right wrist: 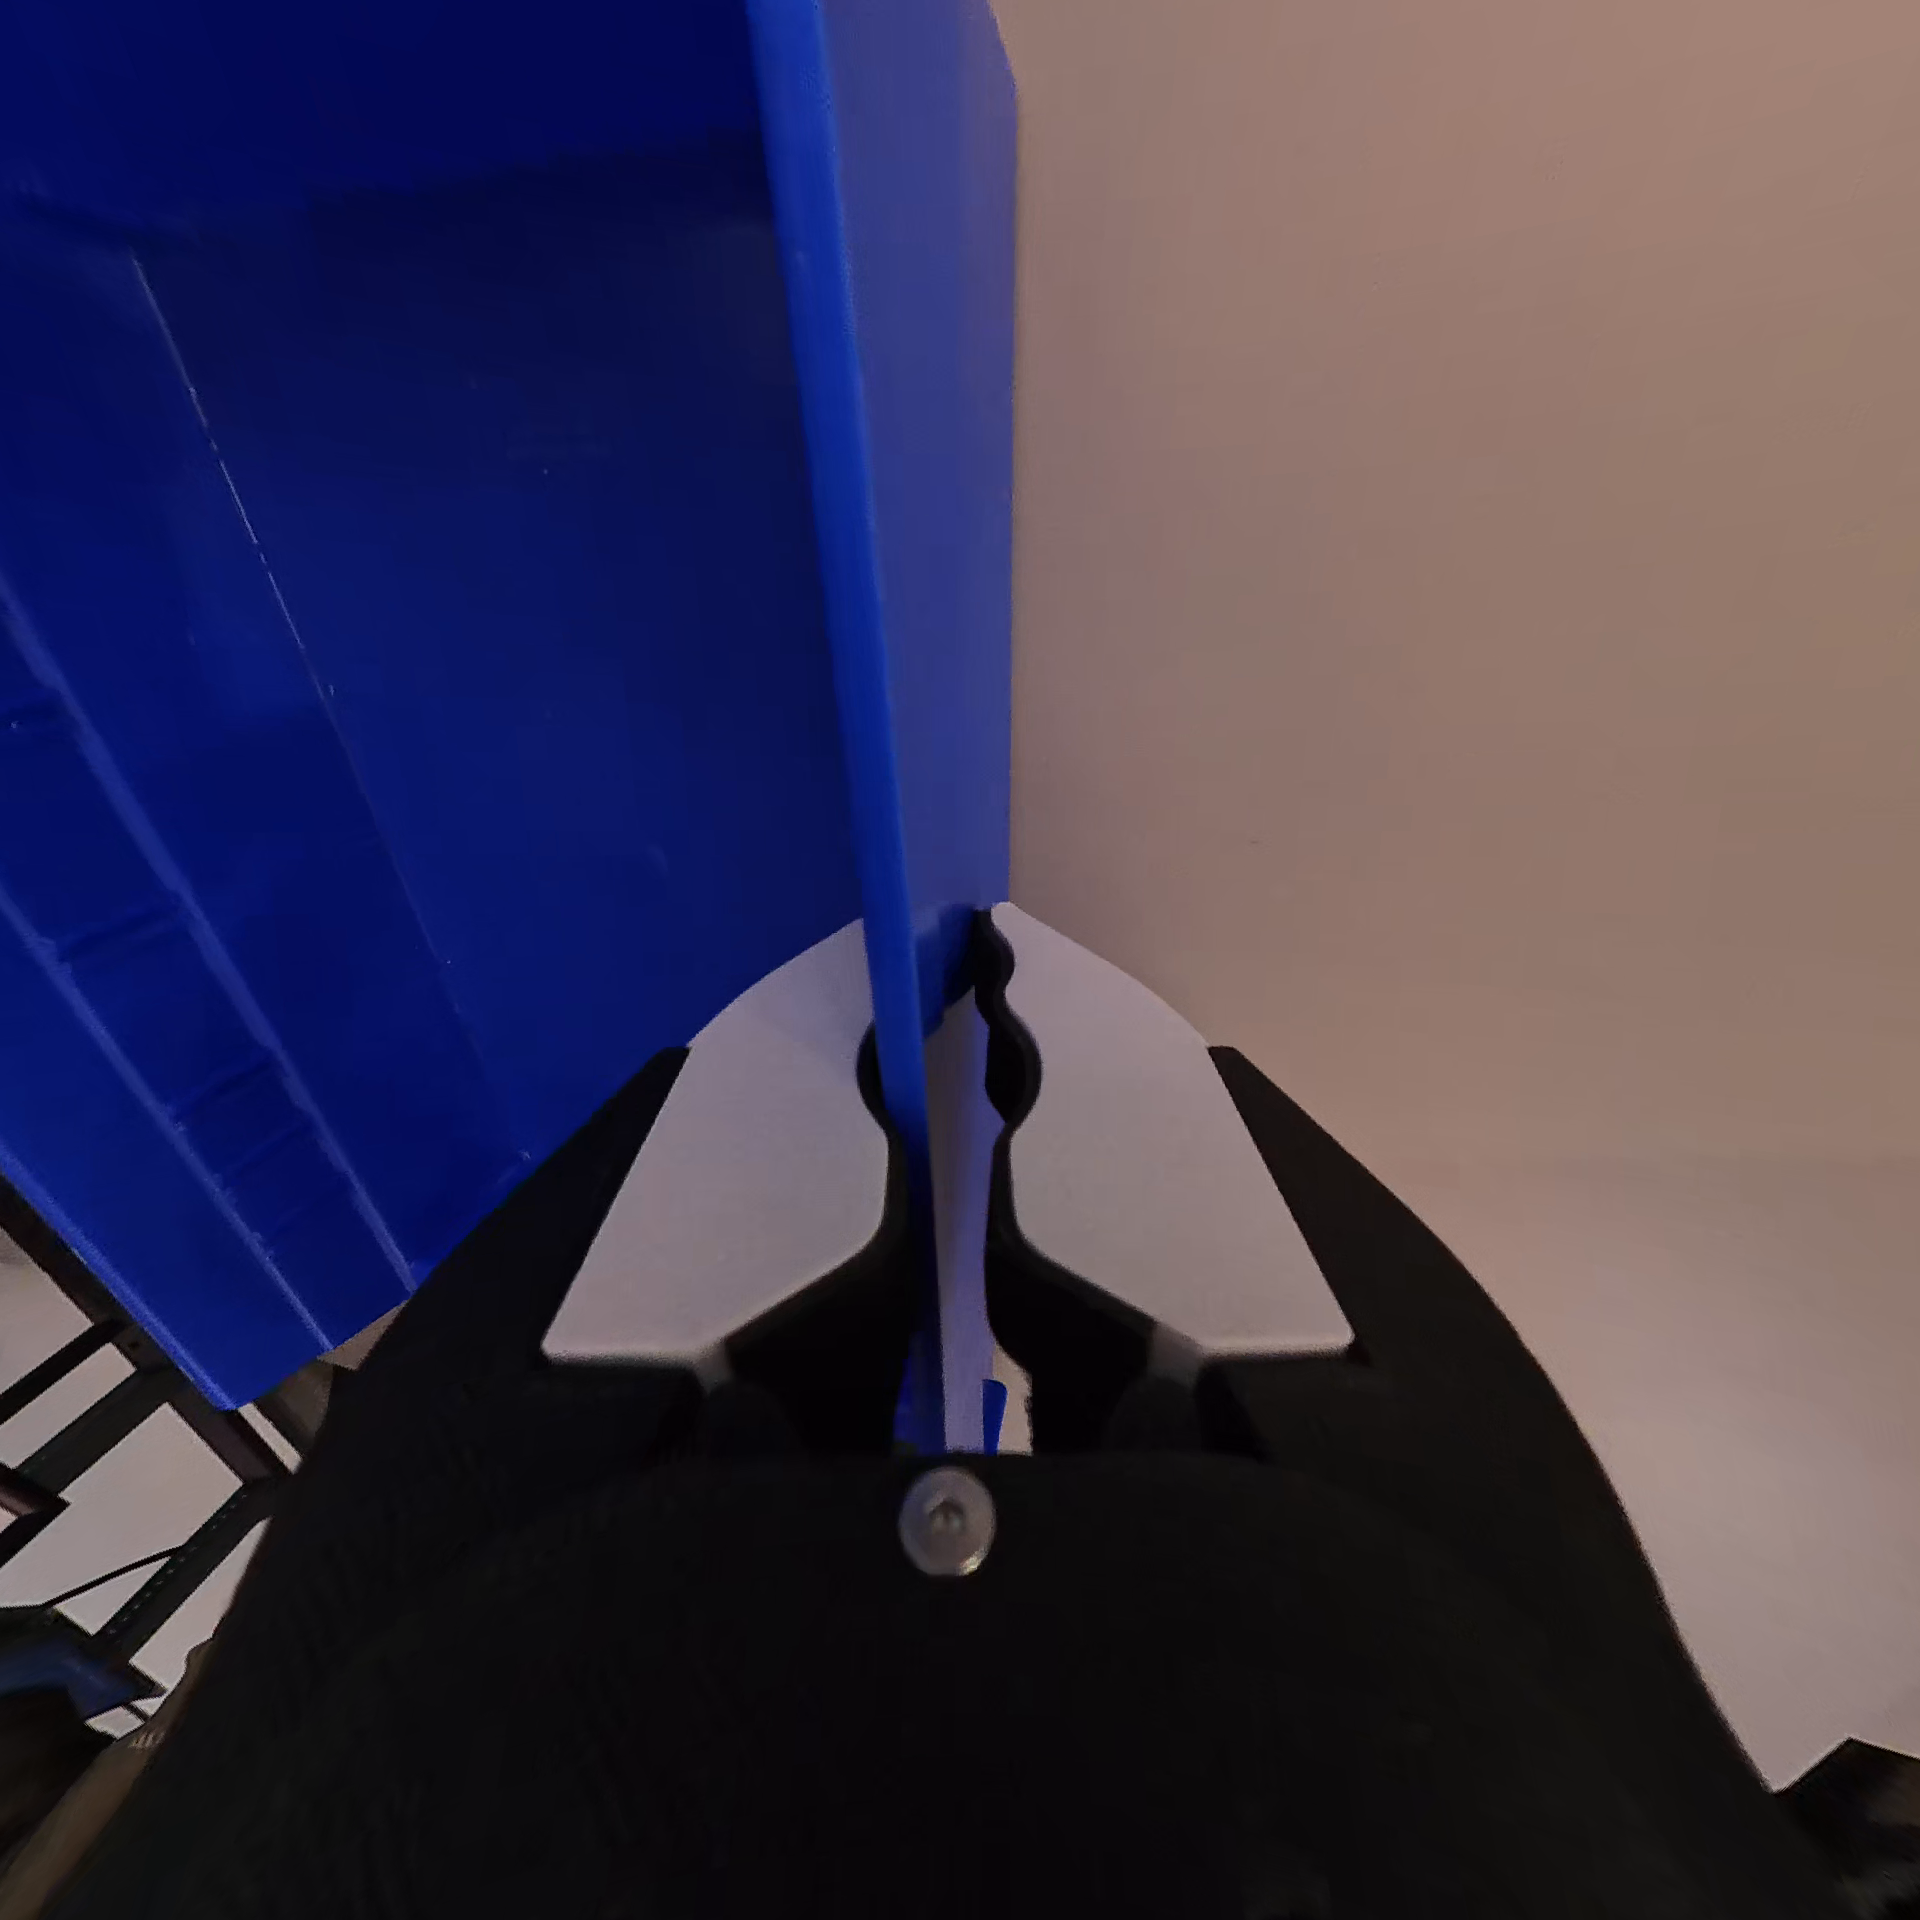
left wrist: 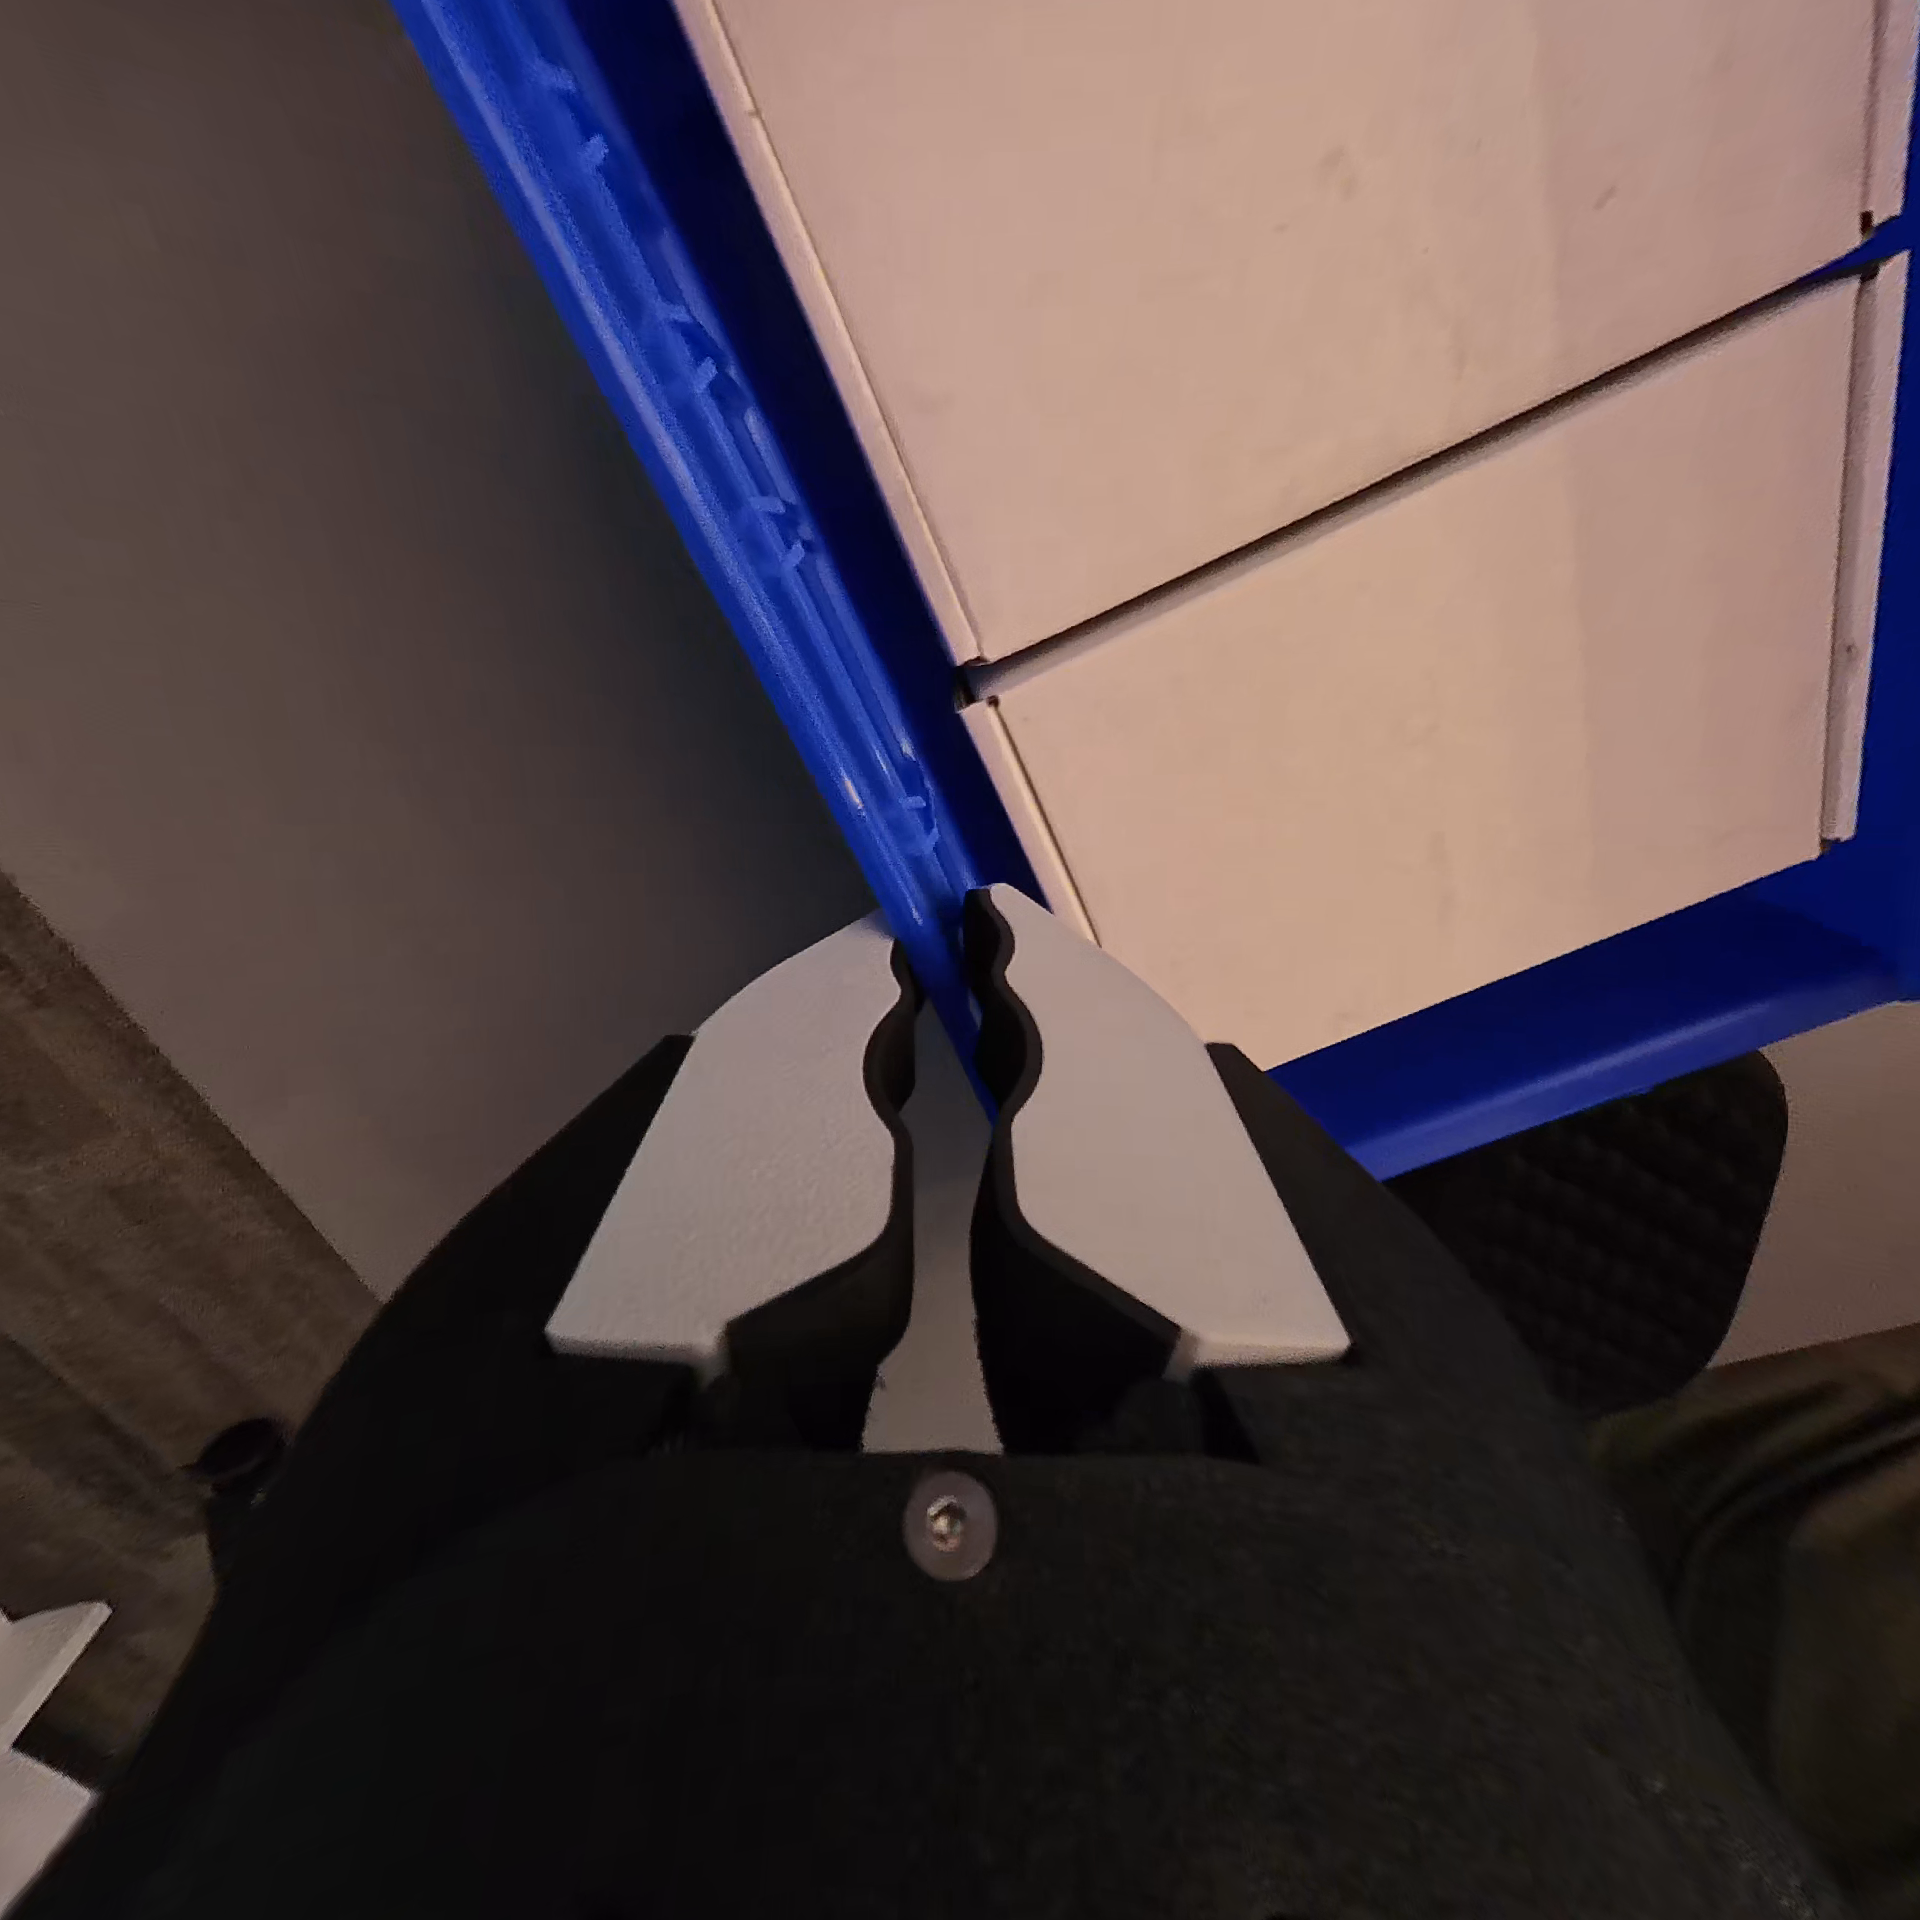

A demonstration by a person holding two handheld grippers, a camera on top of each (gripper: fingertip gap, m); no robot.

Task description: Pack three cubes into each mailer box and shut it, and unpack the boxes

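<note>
two grippers clamp opposite walls of a blue plastic bin [left wrist: 1558,1039]: the left gripper [left wrist: 940,935] pinches one rim, nearly closed, and the right gripper [right wrist: 940,935] grips another wall [right wrist: 883,727]. two closed white mailer boxes [left wrist: 1299,364] lie side by side, touching, inside the bin above a white table [right wrist: 1455,623].
</note>
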